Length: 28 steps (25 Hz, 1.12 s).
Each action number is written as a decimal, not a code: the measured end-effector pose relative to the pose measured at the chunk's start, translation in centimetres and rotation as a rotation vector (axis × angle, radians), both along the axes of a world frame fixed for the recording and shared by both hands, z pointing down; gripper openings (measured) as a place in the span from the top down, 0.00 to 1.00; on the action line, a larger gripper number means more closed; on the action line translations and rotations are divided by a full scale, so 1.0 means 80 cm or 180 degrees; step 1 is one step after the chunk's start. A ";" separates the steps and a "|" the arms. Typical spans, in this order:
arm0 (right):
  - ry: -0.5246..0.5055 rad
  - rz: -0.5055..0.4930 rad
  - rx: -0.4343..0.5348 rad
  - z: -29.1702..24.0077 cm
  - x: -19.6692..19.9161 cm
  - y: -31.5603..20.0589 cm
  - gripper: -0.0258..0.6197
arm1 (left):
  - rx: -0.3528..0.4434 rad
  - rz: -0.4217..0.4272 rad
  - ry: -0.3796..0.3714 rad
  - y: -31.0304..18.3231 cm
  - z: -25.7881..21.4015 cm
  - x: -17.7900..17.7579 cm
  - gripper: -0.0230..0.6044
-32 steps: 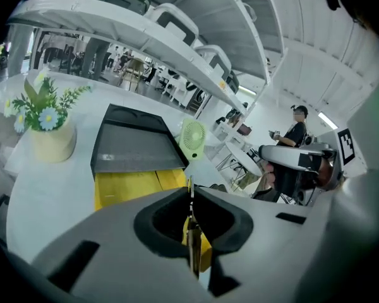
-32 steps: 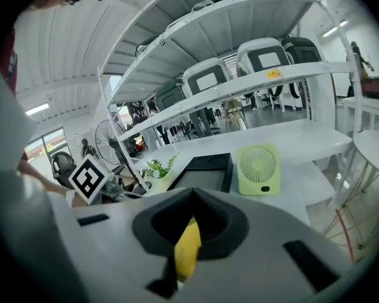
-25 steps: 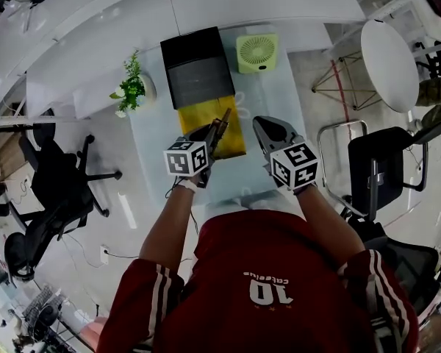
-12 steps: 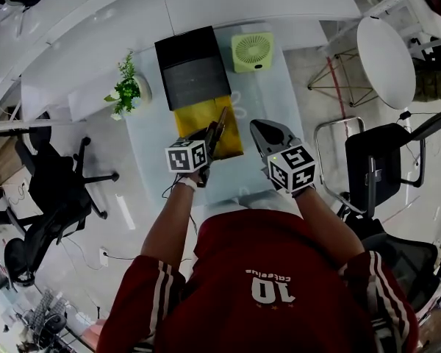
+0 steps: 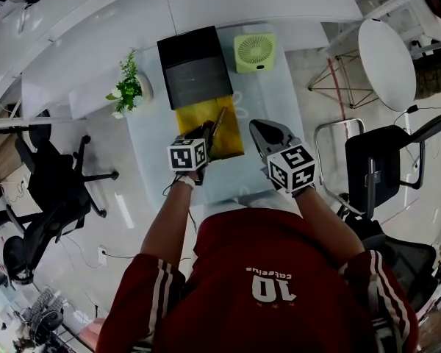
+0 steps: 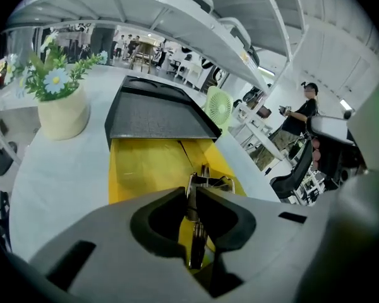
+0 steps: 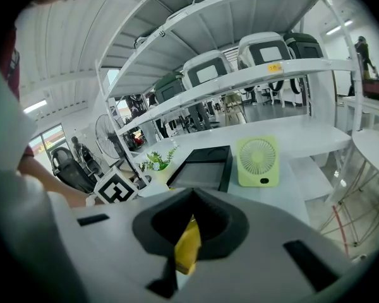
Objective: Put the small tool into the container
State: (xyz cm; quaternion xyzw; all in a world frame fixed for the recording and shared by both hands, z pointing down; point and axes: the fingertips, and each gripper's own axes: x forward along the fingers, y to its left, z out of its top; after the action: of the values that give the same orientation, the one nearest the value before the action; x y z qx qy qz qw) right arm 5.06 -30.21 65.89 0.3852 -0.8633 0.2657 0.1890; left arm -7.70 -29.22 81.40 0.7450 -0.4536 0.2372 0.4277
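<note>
The small tool (image 5: pixel 219 122), a slim metal hand tool with thin handles, sticks forward out of my left gripper (image 5: pixel 208 134), which is shut on it. It hangs over the near end of the yellow container (image 5: pixel 232 135), an open box whose black lid (image 5: pixel 195 65) lies back behind it. In the left gripper view the small tool (image 6: pixel 196 188) stands pinched between the jaws above the yellow container (image 6: pixel 145 166). My right gripper (image 5: pixel 259 131) is shut and empty, just right of the box. A strip of the yellow container (image 7: pixel 188 245) shows past its jaws.
A green desk fan (image 5: pixel 255 51) stands behind the box to the right, and a potted plant (image 5: pixel 128 90) to its left. The pale tabletop (image 5: pixel 268 101) is narrow. Black office chairs (image 5: pixel 55 190) flank it on the floor.
My left gripper, with the tool in it, has edged slightly farther over the yellow container. The right gripper has hardly moved.
</note>
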 end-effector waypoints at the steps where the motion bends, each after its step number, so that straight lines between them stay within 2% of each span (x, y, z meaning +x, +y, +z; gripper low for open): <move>1: 0.0001 -0.0002 -0.0006 0.000 -0.001 0.000 0.95 | 0.0005 -0.0007 -0.0012 -0.001 -0.001 -0.004 0.86; 6: -0.0024 0.0004 -0.0017 -0.001 -0.003 0.002 0.95 | 0.0022 -0.0068 -0.0109 -0.006 -0.006 -0.026 0.82; 15: -0.0056 0.0005 0.0033 -0.014 -0.005 0.002 0.95 | 0.0129 -0.0243 -0.0140 -0.008 -0.030 -0.053 0.84; 20: -0.0140 0.0092 0.0001 -0.019 -0.006 0.006 0.95 | 0.0249 -0.0268 -0.0088 -0.005 -0.054 -0.058 0.84; 28: -0.0287 0.0332 -0.0004 -0.046 0.006 0.025 0.95 | 0.0490 -0.0145 0.0096 0.028 -0.110 -0.054 0.84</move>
State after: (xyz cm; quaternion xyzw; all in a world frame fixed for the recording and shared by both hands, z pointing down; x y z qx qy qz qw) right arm 5.50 -28.24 62.20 0.4172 -0.8495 0.2928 0.1361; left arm -12.00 -26.95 72.64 0.7686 -0.4808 0.1805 0.3813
